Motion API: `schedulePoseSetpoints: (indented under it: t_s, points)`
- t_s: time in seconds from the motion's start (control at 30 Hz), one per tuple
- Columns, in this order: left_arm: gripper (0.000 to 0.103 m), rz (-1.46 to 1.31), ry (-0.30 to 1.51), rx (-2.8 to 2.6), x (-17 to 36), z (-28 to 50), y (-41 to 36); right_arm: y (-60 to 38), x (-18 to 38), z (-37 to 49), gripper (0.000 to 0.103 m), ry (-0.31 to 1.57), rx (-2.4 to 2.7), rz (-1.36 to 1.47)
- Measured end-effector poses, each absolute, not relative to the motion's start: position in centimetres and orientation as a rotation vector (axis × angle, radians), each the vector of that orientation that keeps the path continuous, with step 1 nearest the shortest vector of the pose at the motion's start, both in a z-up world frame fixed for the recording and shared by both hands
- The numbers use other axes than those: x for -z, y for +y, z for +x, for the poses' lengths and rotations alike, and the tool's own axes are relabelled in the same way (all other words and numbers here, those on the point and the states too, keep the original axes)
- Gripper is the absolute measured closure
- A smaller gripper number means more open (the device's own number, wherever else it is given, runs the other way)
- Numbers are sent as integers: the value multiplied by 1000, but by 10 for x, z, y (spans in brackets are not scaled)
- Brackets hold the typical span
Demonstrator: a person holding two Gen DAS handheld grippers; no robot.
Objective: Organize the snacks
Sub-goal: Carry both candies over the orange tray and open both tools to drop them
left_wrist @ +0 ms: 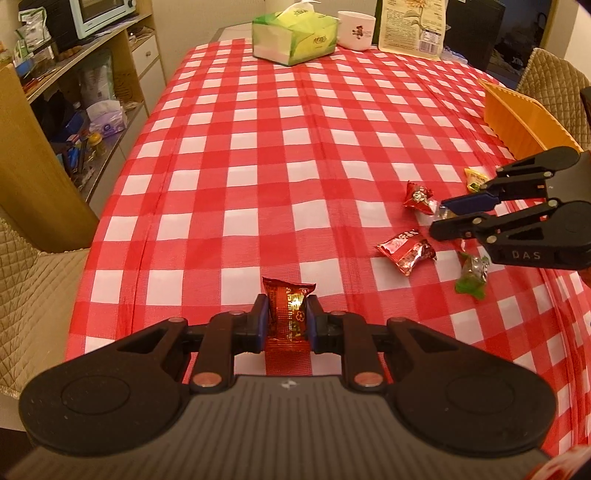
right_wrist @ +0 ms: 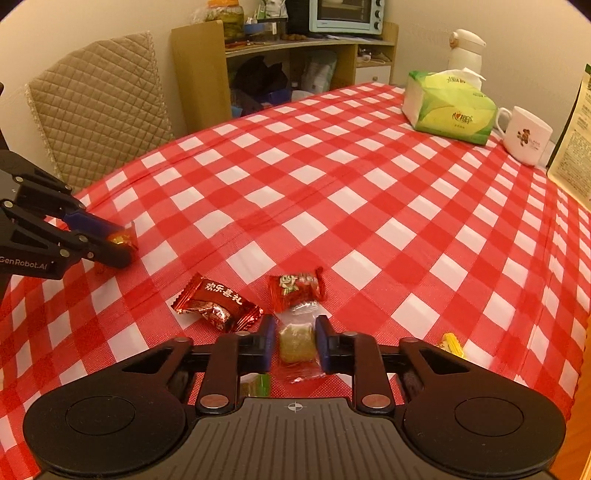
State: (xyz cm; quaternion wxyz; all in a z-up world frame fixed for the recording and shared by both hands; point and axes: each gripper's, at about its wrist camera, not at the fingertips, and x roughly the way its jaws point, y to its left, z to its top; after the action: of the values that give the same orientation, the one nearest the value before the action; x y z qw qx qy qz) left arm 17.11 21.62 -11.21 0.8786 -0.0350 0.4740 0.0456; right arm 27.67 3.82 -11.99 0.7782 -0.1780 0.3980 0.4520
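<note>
My left gripper [left_wrist: 287, 317] is shut on a red-and-gold snack packet [left_wrist: 288, 310], held upright above the checked tablecloth; it also shows in the right wrist view [right_wrist: 122, 240]. My right gripper [right_wrist: 294, 343] stands around a clear-wrapped tan snack [right_wrist: 297, 343] with small gaps beside both pads. The right gripper also shows in the left wrist view [left_wrist: 443, 214]. Loose on the cloth lie a long red packet [right_wrist: 218, 306], a small red candy [right_wrist: 297, 290], a yellow candy [right_wrist: 452, 343] and a green candy [left_wrist: 471, 277].
An orange ribbed tray [left_wrist: 517, 114] stands at the table's right edge. At the far end are a green tissue pack [right_wrist: 450, 110], a white mug [right_wrist: 526, 134] and a printed bag [left_wrist: 412, 26]. Quilted chairs [right_wrist: 96, 107] and a shelf [right_wrist: 288, 62] flank the table.
</note>
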Motion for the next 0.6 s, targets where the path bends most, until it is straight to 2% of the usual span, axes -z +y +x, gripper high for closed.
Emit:
schedulePoseSetpoints:
  t_s: [0.6]
  points:
    - [84, -53, 926, -42, 80, 168, 185, -22, 77, 261, 81, 848, -867, -152]
